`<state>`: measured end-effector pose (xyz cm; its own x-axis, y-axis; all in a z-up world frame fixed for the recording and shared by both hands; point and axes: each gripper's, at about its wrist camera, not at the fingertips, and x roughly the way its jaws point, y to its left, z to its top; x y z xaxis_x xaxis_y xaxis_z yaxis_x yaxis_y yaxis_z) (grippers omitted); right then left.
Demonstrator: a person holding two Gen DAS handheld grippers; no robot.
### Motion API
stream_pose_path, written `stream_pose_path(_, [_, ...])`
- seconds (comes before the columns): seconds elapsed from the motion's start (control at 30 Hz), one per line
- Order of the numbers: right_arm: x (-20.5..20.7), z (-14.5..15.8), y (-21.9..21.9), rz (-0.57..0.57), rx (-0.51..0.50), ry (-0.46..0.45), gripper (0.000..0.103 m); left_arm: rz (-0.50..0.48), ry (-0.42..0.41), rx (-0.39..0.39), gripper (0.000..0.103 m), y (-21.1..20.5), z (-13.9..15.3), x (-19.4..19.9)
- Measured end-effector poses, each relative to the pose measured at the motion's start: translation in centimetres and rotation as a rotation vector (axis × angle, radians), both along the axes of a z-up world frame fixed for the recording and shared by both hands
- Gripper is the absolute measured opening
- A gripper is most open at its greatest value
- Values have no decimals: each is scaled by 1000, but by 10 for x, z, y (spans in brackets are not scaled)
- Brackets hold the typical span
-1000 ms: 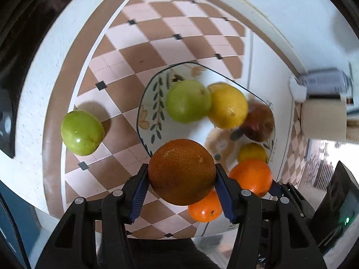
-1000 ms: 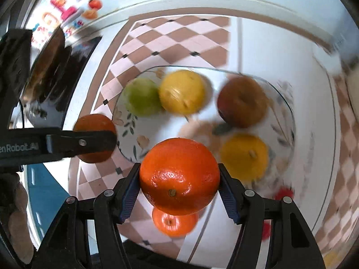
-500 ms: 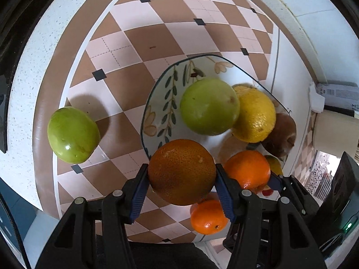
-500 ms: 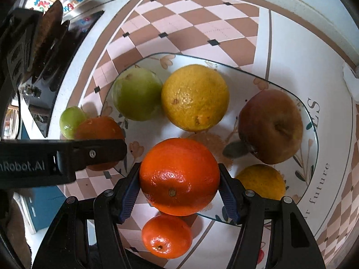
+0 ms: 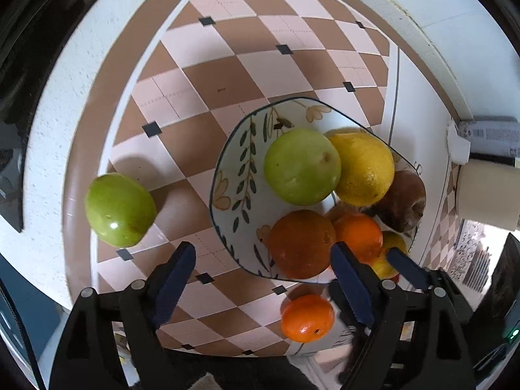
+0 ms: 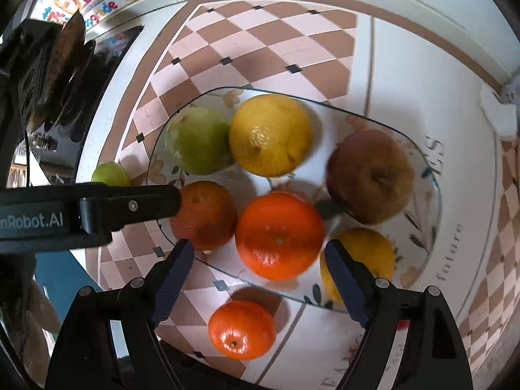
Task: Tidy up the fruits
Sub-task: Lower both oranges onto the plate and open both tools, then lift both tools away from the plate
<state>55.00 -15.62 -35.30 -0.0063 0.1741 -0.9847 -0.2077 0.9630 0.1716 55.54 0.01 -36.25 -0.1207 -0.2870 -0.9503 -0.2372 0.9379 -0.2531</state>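
A checkered tablecloth [image 5: 227,74] spread beneath both grippers, and on it, directly ahead of them, sat a floral plate [image 6: 429,195] holding six fruits. The left gripper [image 5: 263,261] and right gripper [image 6: 260,258] each stood wide open, gripping nothing. Just beyond the left fingertips lay a dark orange [image 5: 300,243], with a green apple [image 5: 302,165] and a lemon [image 5: 364,169] farther on. A bright orange [image 6: 279,235] rested between the right gripper's spread jaws, with a brown apple [image 6: 370,175] beyond to the right. A second green apple [image 5: 120,209] and a small mandarin [image 6: 242,330] lay off the plate.
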Motion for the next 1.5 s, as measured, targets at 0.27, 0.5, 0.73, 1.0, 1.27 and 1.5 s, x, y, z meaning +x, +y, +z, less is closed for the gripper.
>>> stream_pose_path(0.27, [-25,26,-39,-132,-76,-41,91,-126,-125,177,85,-7,28,-24])
stream_pose_path(0.5, [-56,34,-73,-255,-73,-54,91,-198,-212,246,85,-22,47,-54])
stream_pose_path(0.73, [-89,60,-85,-315,-81,-119,91,-220,-310,249,85,-31,78,-79])
stream_pose_path(1.0, [-120,109,-79,-330,-79,-222,91,-257,-419,248,85,-38,120,-104])
stream_pose_path(1.27, [-149,160,-71,-329,-76,-321,91,-274,-522,256,85,-37,160,-130])
stream_pose_path(1.5, [-177,198,-67,-335,-54,-378,91,-275,-592,250,85,-35,190,-152])
